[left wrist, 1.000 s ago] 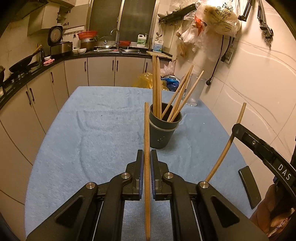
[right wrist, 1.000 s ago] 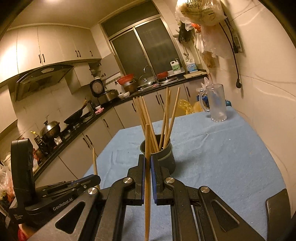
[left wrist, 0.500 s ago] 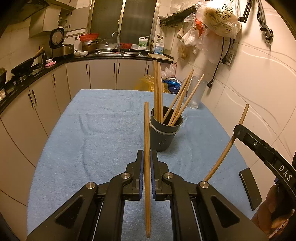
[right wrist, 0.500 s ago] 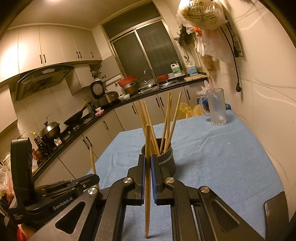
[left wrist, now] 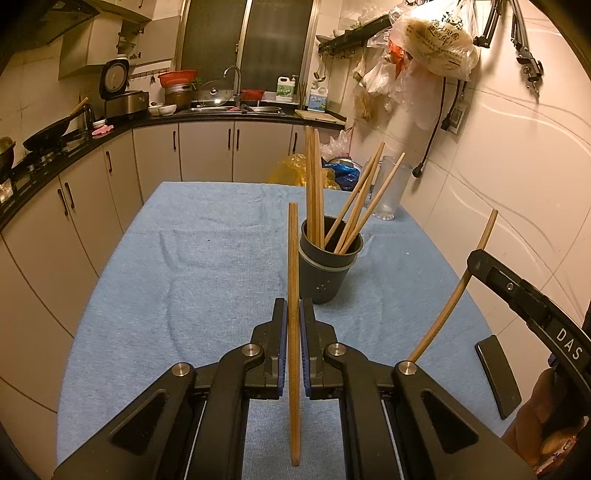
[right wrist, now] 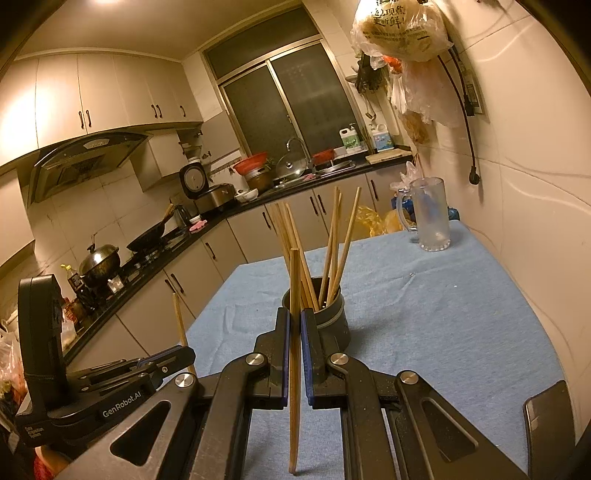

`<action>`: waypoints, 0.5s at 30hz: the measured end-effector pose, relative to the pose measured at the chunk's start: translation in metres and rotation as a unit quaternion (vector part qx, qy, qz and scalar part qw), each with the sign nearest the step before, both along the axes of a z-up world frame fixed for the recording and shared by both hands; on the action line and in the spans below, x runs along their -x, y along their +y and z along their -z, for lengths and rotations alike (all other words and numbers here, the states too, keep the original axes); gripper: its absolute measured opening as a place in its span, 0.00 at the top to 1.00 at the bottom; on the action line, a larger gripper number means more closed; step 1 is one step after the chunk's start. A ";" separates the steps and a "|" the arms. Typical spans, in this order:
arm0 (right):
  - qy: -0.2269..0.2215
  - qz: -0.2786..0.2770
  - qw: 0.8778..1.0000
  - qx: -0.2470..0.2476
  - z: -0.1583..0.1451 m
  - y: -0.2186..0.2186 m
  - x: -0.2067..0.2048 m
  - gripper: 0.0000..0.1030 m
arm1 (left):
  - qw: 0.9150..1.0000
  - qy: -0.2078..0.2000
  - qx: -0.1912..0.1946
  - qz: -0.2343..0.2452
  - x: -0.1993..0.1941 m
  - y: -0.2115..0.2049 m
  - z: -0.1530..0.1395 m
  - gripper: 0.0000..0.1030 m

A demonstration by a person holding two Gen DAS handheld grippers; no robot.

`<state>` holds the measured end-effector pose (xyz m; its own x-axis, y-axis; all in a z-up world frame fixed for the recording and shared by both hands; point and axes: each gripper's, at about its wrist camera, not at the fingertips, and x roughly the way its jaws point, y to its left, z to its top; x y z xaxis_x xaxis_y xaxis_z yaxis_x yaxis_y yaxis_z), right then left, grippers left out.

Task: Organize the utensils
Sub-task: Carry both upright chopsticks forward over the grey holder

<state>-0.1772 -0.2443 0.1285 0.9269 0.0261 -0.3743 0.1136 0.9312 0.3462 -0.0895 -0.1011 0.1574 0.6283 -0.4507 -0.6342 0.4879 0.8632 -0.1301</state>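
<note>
Left gripper: clamped on an upright chopstick, just short of the dark cup.
Right gripper: clamped on a second chopstick.
Cup: on the blue cloth, already holding several chopsticks.
Technique: lift each lower tip above the rim, centre it over a gap, then release one at a time.

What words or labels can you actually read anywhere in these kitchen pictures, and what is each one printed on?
"DAS": white letters on the right gripper, cut off at the picture's edge.
"GenRobot.AI": on the left gripper.
Small white label lower on that same body: too small to read.
Printing on the hanging plastic bag and the bottles: blurred.
</note>
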 end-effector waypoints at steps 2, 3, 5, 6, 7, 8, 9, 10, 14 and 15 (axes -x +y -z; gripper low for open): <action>-0.002 0.001 1.000 0.001 -0.001 0.000 0.001 0.94 | 1.000 -0.001 0.000 0.000 0.001 0.000 -0.001 0.94; -0.002 0.001 1.000 0.000 -0.001 0.000 0.002 0.94 | 1.000 -0.001 0.000 0.001 0.002 0.000 -0.002 0.94; -0.004 0.001 1.000 0.001 -0.002 0.000 0.003 0.94 | 1.000 -0.003 -0.001 0.001 0.004 0.000 -0.003 0.94; -0.004 0.001 1.000 0.001 -0.003 0.000 0.004 0.94 | 1.000 -0.004 -0.001 0.001 0.004 0.000 -0.003 0.94; -0.005 0.001 1.000 0.001 -0.003 0.000 0.005 0.94 | 1.000 -0.005 0.000 0.001 0.005 0.000 -0.004 0.94; -0.005 0.001 1.000 0.001 -0.004 0.000 0.006 0.94 | 1.000 -0.005 0.000 0.001 0.005 0.000 -0.004 0.94; -0.006 0.002 1.000 0.001 -0.004 0.000 0.007 0.94 | 1.000 -0.006 0.000 0.000 0.006 0.000 -0.005 0.94; -0.007 0.002 1.000 0.001 -0.005 0.000 0.008 0.94 | 1.000 -0.007 0.000 0.000 0.007 0.000 -0.006 0.94; -0.012 0.002 1.000 0.003 -0.009 0.003 0.013 0.94 | 1.000 -0.009 0.001 -0.001 0.010 0.001 -0.007 0.94; -0.012 0.002 1.000 0.004 -0.010 0.004 0.014 0.94 | 1.000 -0.010 0.001 0.000 0.011 0.001 -0.008 0.94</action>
